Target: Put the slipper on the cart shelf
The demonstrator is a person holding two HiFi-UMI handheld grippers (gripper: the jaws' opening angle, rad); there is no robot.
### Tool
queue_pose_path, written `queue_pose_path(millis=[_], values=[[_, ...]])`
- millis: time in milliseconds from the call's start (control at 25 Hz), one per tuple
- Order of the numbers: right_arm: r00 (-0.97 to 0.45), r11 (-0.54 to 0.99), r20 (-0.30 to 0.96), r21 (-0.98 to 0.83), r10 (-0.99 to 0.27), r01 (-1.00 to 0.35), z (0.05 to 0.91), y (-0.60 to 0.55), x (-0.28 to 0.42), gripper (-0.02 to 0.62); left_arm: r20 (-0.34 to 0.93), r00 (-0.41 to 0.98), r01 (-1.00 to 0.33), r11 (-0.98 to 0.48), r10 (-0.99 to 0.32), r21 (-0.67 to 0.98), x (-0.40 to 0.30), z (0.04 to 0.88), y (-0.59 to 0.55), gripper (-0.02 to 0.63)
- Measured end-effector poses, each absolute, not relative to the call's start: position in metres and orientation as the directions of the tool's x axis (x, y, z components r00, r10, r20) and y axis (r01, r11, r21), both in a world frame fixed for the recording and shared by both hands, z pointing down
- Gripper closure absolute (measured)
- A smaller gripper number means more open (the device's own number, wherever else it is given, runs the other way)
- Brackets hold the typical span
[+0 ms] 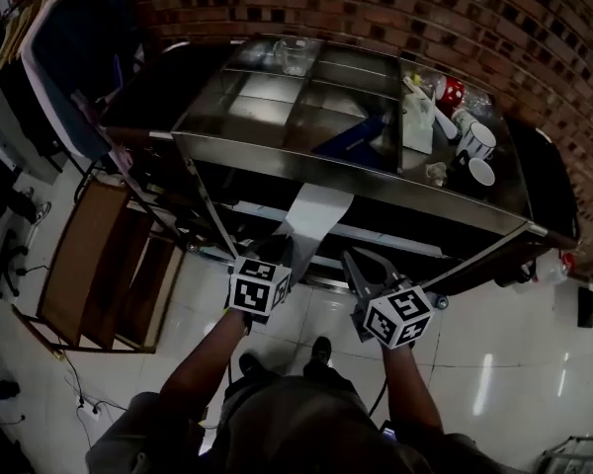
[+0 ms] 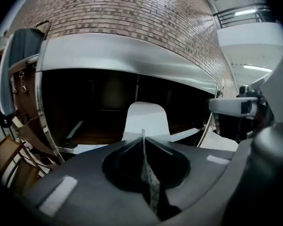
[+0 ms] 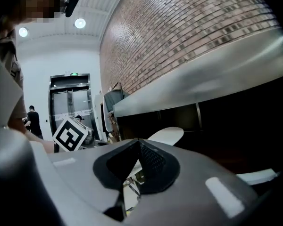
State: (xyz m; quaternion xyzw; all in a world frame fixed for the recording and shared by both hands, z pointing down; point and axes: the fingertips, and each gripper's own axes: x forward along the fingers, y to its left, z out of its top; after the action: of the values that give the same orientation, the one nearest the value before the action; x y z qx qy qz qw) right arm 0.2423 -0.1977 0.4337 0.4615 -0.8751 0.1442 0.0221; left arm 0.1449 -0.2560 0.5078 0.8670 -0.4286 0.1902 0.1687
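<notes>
Head view: we stand at cart (image 1: 356, 174); white slipper (image 1: 314, 215) lies on lower shelf (image 1: 405, 243), just ahead of left tongs (image 1: 275, 249); right tongs (image 1: 366, 261) alongside, off it

Left gripper view: left tongs clenched, nothing seen between pads; slipper flat just beyond tips, so we judge it placed

Right gripper view: right tongs slightly parted, empty; slipper past tips, likely kept clear as spare

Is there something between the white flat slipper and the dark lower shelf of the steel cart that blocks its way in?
Nothing visible does. The white flat slipper lies across the pale front rail, toe pointing into the dark lower shelf. The shelf space around it looks free, though it is very dark there.
</notes>
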Motion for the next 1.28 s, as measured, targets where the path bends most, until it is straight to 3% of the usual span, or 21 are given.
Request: queue_pose_path(millis=[560,1280], values=[[-0.387,0.341,0.234,-0.214,-0.892,-0.915,0.451,-0.183,0.392,0.595,0.461,0.576,-0.805,-0.567,-0.675,0.175,0.299,0.547,-0.316,0.588],[-0.309,0.249,0.287,-0.226,-0.907,-0.942,0.473,-0.168,0.475,0.595,0.421,0.537,-0.840,-0.510,-0.731,0.187,0.405,0.575,-0.351,0.576]])
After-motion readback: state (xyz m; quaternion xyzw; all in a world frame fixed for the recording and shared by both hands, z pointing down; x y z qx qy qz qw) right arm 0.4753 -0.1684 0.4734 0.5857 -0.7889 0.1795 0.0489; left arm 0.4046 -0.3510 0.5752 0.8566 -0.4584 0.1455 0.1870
